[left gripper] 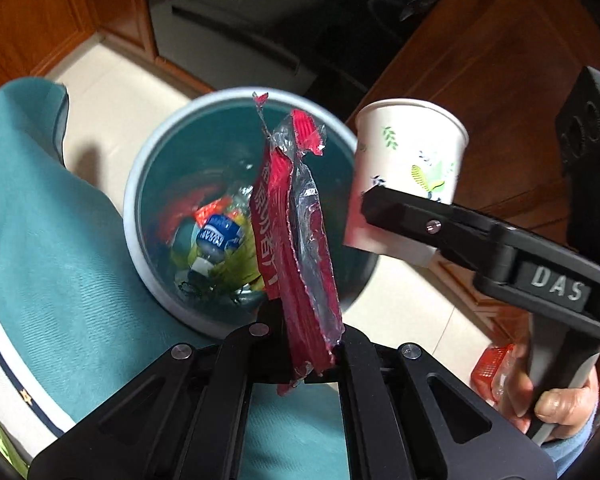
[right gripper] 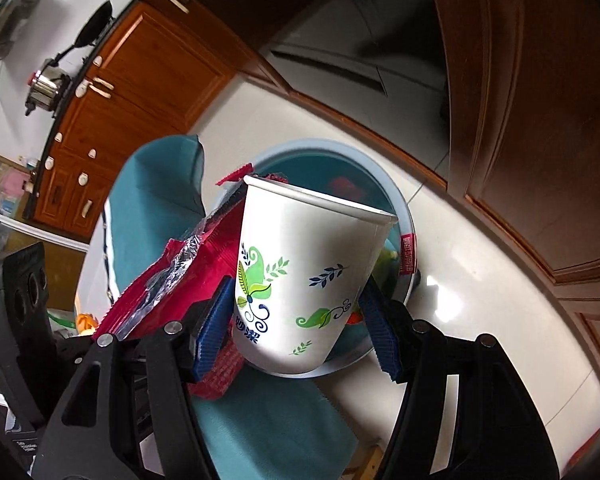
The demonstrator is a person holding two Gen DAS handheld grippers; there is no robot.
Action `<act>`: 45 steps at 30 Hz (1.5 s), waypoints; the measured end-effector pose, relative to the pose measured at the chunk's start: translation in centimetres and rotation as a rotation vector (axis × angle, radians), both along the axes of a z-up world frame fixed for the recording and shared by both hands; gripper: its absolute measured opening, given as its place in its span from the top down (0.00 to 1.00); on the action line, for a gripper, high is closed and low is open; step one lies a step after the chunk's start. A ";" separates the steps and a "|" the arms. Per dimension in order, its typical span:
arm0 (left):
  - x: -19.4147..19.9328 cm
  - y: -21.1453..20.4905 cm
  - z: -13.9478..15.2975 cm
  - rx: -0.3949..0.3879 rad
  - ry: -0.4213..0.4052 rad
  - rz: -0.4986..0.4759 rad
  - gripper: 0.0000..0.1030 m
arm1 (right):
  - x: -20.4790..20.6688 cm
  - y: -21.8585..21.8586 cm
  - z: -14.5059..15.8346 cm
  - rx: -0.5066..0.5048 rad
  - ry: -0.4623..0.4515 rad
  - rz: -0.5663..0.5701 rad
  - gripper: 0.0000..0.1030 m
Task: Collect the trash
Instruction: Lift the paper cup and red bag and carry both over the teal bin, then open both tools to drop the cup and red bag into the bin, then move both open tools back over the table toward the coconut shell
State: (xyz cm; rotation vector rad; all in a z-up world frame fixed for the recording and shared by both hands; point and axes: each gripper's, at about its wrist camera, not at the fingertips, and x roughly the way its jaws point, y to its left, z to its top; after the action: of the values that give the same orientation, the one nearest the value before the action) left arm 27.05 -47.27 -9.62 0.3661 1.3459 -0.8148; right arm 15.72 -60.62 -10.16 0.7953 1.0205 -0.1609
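Note:
My left gripper (left gripper: 310, 336) is shut on a red and clear snack wrapper (left gripper: 300, 232) and holds it above the round grey-blue trash bin (left gripper: 140, 168). The bin holds a crushed bottle (left gripper: 216, 240) and other trash. My right gripper (right gripper: 296, 324) is shut on a white paper cup (right gripper: 300, 272) with green leaf prints, held upright near the bin's rim (right gripper: 404, 216). The cup (left gripper: 408, 156) and the right gripper (left gripper: 380, 204) also show in the left wrist view, at the bin's right edge. The wrapper (right gripper: 172, 280) shows to the cup's left in the right wrist view.
A teal cloth (left gripper: 48, 216) covers the surface left of the bin. Wooden cabinets (right gripper: 140, 76) and a wooden door (right gripper: 540, 120) surround the pale tiled floor (right gripper: 460, 280). A steel pot (right gripper: 46, 88) sits on the counter. A red basket (left gripper: 494, 364) lies at the lower right.

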 end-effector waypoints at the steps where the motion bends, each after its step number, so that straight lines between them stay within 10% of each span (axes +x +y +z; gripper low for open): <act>1: 0.2 0.0 -0.5 0.008 0.006 0.003 0.99 | 0.4 0.0 -0.3 0.002 0.006 0.003 0.41; 16: 0.5 -0.4 -1.1 0.022 0.015 0.019 0.96 | 1.8 0.3 -1.9 0.022 0.044 0.034 0.37; 18: 0.6 -0.5 -1.0 0.029 0.016 0.024 0.87 | 1.7 0.2 -1.7 0.030 0.048 0.022 0.24; 20: 0.4 -0.4 -0.7 0.050 -0.009 0.028 0.46 | 1.5 0.0 -1.5 0.041 0.044 0.005 0.19; 21: 0.4 -0.3 -0.6 0.054 -0.035 0.029 0.43 | 1.4 -0.2 -1.5 0.046 0.048 -0.001 0.18; 45: -0.9 2.5 2.1 0.006 -0.087 0.023 0.34 | 0.4 2.8 1.0 0.004 0.067 0.008 0.14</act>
State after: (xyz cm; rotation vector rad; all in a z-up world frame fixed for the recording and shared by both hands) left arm 26.10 -44.75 -7.48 0.3855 1.2698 -0.7677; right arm 16.15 -57.80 -9.19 0.7943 1.0874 -0.1798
